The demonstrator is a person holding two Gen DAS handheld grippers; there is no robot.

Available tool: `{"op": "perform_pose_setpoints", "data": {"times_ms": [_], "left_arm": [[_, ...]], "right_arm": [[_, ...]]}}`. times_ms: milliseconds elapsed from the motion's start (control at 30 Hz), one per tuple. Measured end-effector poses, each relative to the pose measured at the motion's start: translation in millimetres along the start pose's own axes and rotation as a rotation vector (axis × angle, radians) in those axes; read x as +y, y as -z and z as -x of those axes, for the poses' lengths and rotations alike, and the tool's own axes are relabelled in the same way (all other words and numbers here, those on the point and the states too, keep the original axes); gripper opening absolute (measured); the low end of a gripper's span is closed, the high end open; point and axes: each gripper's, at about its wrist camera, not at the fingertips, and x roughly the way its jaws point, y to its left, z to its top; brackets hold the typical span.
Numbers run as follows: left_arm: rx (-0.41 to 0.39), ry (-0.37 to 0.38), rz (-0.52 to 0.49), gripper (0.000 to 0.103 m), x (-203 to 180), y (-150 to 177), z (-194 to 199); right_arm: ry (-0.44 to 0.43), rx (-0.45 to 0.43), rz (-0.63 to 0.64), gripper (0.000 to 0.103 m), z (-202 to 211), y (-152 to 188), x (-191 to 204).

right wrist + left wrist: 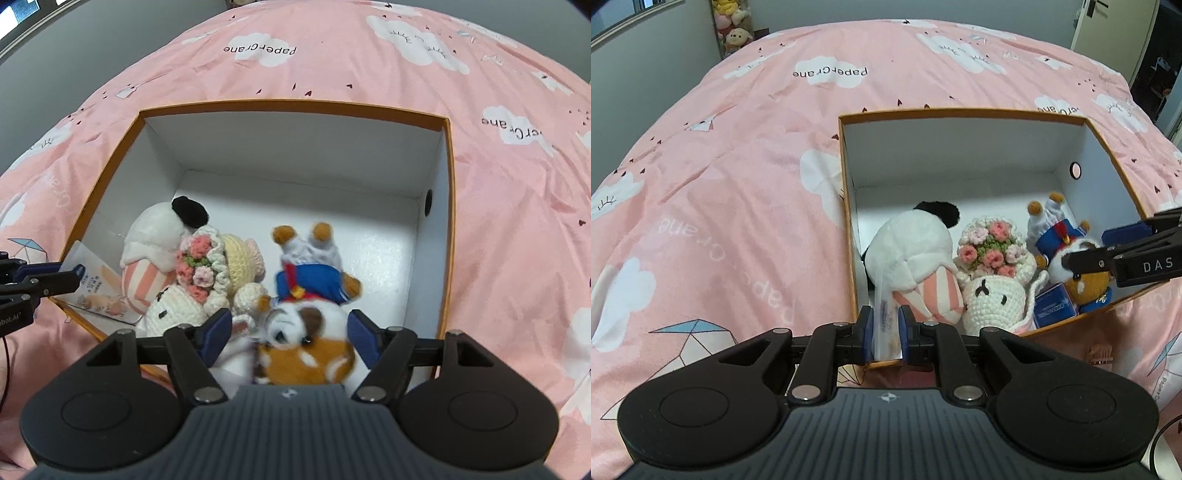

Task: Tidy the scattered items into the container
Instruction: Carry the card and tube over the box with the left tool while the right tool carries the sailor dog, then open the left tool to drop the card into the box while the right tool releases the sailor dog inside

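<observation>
The left gripper [885,328] has its jaws pinched nearly together on a flat plastic packet [884,314], held upright at the near-left corner of the box [448,206] on the bed [738,155]. The right gripper [290,332] stands wide – the bear plush [306,332] lies between its jaws, inside the box, pads clear of it.

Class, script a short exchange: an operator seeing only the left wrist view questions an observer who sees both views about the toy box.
Operator: Is the right claw gripping the sailor plush?
Observer: No; it is open, pads either side of the plush's head.
Operator: What is the packet in my shut left claw?
Observer: Its broad face shows printed text and a picture.
</observation>
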Motion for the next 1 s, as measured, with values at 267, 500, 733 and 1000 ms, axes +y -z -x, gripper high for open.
{"op": "perform_pose_setpoints", "data": {"times_ms": [267,500,733,1000], "left_arm": [[-0.054,0.02,0.033,0.018,4,0,13],[-0.084,0.035,0.058,0.018,6,3,19],[-0.102,0.026,0.036,0.024,1,5,18],[-0.109,0.055,0.039,0.026,-3,8,15]], "right_arm": [[0.069,0.034,0.041,0.055,-9,1,0],[-0.065,0.131,0.001,0.031,-14,-1,2],[0.076,0.124,0.175,0.05,-16,-17,16],[0.141,0.286,0.285,0.049,-58,-32,18]]}}
